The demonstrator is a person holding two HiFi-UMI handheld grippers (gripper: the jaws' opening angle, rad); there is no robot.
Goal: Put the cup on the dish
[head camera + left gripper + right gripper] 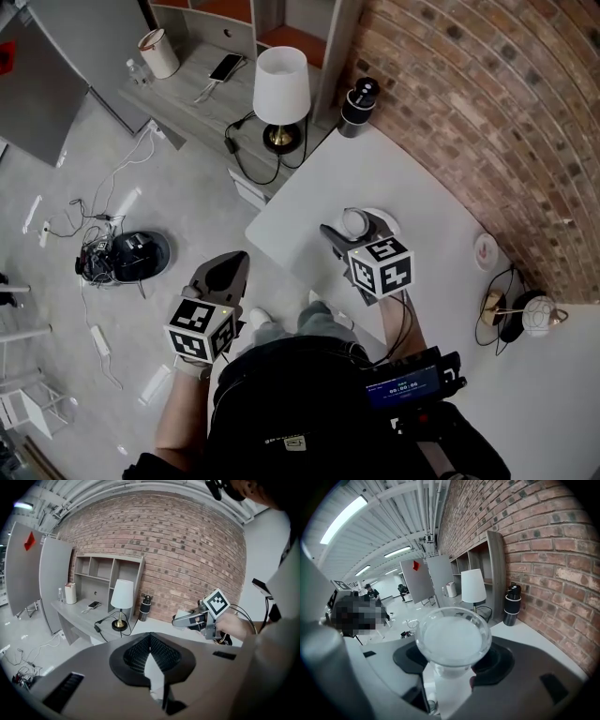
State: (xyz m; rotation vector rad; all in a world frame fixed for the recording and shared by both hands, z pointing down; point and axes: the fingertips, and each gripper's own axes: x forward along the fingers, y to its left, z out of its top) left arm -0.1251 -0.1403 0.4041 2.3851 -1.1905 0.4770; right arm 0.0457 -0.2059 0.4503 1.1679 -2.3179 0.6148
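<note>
Right tool (450,670) clenches the glass cup (453,637) at center frame; likely light, slippery, fragile, best held near its base.

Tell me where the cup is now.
The right gripper holds the glass cup over the white table near its front left corner in the head view, left of the small dish.

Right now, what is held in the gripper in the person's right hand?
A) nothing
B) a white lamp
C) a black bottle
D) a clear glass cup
D: the right gripper has its jaws closed on a clear glass cup, seen in its own view.
</note>
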